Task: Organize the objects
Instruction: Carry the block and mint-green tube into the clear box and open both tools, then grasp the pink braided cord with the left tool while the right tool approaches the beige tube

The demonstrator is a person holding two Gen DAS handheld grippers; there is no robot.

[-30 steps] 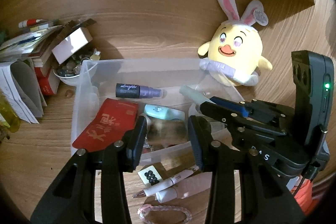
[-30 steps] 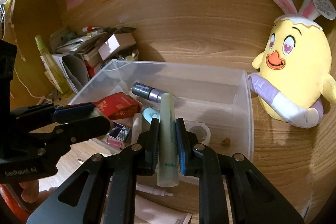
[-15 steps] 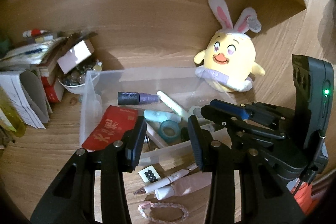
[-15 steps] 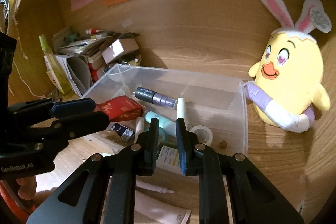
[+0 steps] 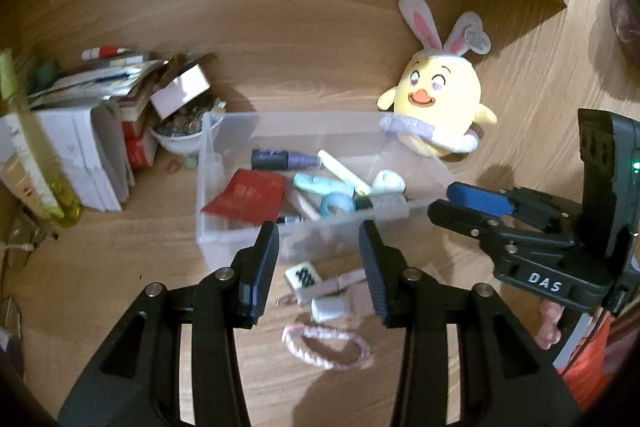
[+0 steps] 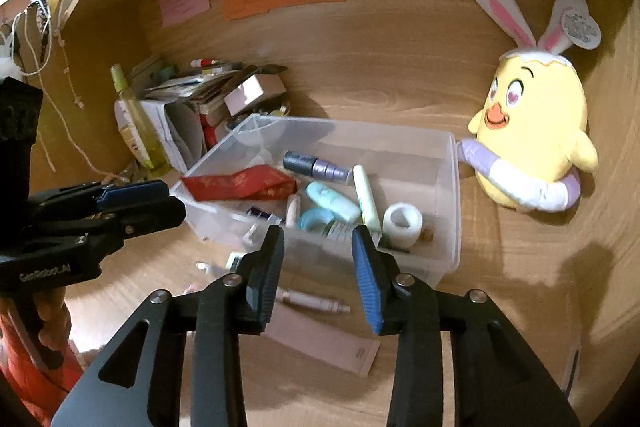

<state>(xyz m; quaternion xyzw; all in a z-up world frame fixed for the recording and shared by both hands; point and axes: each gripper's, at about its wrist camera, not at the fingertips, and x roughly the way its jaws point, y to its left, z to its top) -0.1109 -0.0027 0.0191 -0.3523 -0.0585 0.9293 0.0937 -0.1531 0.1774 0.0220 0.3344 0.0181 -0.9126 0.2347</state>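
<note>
A clear plastic bin (image 5: 204,195) (image 6: 456,187) stands on the wooden desk. It holds a red packet (image 5: 248,197), a dark purple tube (image 6: 316,165), a pale green tube (image 6: 366,199), a teal tape ring and a white roll (image 6: 402,223). My right gripper (image 6: 318,263) hangs before the bin's near wall, jaws opening, nothing between them. My left gripper (image 5: 318,259) is open and widening slightly, empty, above a white tile (image 5: 302,275), a pen and a pink braided bracelet (image 5: 326,345) on the desk.
A yellow plush chick (image 5: 440,107) with rabbit ears leans on the bin's far right corner. Stacked papers and boxes (image 5: 92,131), a bowl (image 5: 180,143) and a yellow-green bottle (image 5: 36,163) crowd the left. A beige envelope (image 6: 324,343) lies near the front.
The right gripper let go of the pale green tube, which now lies in the bin, and its jaws spread. Both grippers drew back from the bin.
</note>
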